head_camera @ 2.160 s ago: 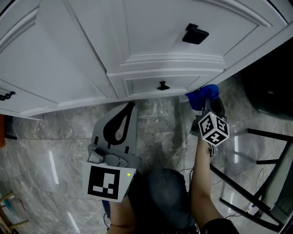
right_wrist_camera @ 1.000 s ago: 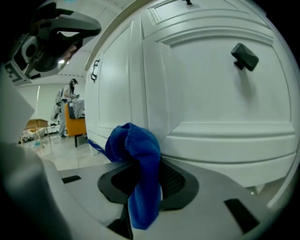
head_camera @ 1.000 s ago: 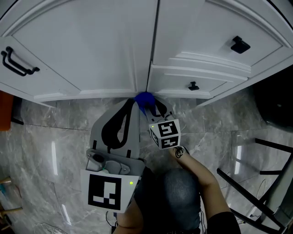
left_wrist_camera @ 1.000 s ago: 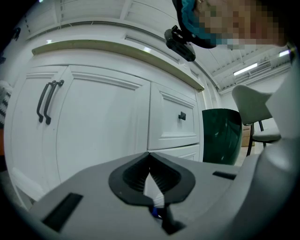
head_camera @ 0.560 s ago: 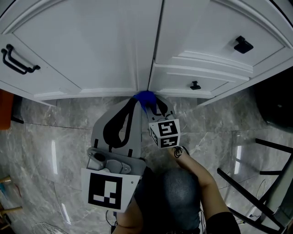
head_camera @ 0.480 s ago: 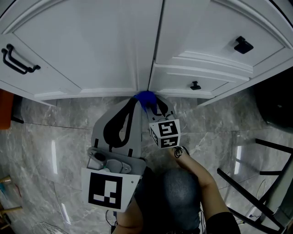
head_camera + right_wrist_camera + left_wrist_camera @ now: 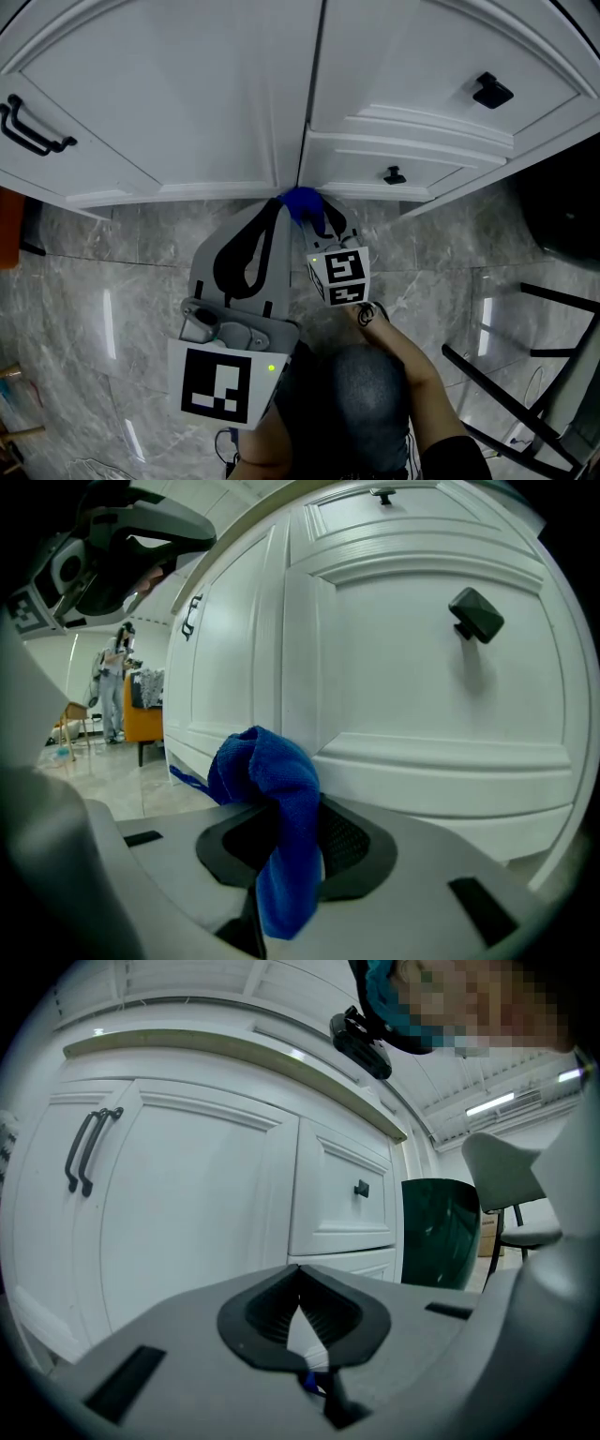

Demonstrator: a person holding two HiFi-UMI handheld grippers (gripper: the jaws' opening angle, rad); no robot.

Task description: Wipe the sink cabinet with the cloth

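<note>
Gripping cloth [image 7: 267, 780] between closed right fingers [image 7: 352, 841]

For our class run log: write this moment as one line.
right gripper: shut on blue cloth | cloth: at sink cabinet lower edge | left gripper: shut, empty

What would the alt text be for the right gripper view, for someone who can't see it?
A blue cloth is pinched in the right tongs, bunched up close against the lower moulding of a white sink cabinet. A black knob sits on the panel above, and a pale floor stretches away at left.
</note>
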